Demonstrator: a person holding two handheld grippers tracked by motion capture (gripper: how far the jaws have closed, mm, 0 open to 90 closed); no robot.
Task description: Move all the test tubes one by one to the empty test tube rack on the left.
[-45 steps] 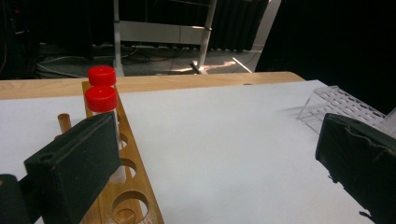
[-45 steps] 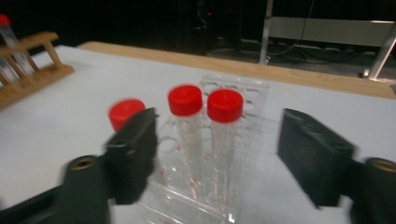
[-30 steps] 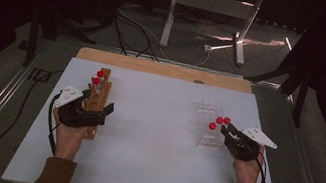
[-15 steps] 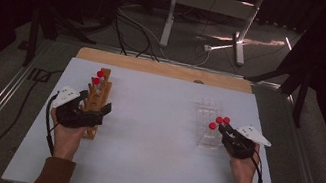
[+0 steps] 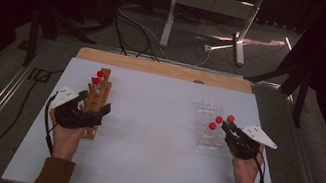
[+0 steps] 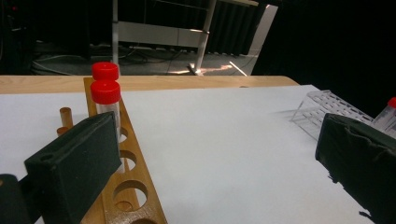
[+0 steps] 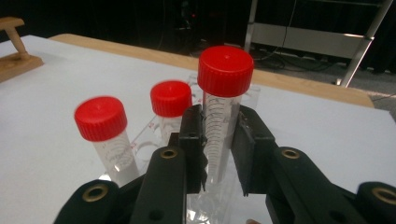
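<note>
while right tongs [image 7: 218,154] clamp tube [image 7: 223,112]

**Operator:** Which tube are you gripping, and how does it sit?

**Manual:** You hold the clear graduated tube with the red screw cap [image 7: 225,70]. It stands upright, its wall printed with scale marks, and your right gripper [image 7: 218,149] is clamped on its body below the cap. In the high view it is the tube at 2 o'clock in the group [image 5: 231,118].

**Operator:** And its neighbours?

**Manual:** You have two more red-capped tubes [image 7: 101,119] [image 7: 171,99] at 9 to 10 o'clock of it, upright in the clear plastic rack [image 5: 209,127], near but not touching it.
</note>
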